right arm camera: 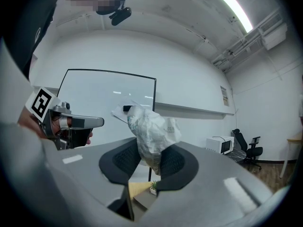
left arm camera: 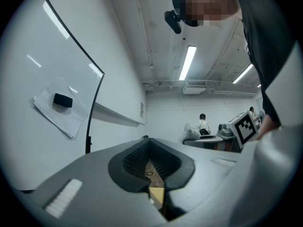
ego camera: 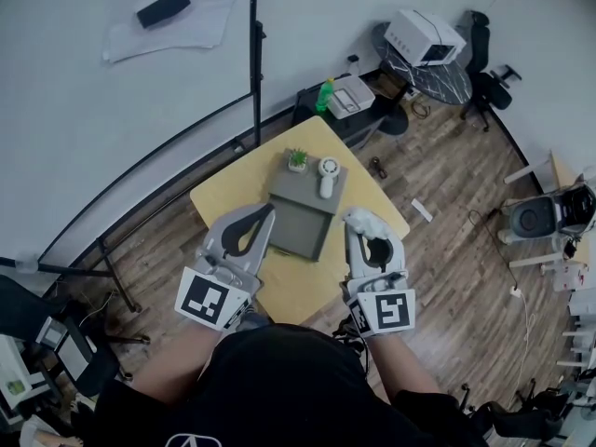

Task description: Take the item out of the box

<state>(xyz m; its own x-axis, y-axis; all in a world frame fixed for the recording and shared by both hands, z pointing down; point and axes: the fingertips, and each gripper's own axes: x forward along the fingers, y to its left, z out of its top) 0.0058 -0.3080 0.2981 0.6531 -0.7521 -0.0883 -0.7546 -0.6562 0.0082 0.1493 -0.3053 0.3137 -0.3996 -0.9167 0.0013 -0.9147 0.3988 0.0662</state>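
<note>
Yellow table (ego camera: pixel 219 203) with grey box (ego camera: pixel 302 223) lay below both jaws. Right gripper (right arm camera: pixel 150 156) clamped a crumpled white plastic packet (right arm camera: pixel 154 126). Left gripper (left arm camera: pixel 150 155) jaws were together, nothing between.

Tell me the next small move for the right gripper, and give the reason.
Probably lower the right gripper a little and set the crumpled white bag on the bare yellow table to the right of the open gray box. Its jaws are clamped on the bag, which already hangs clear of the box, and that stretch of table looks free.
</note>
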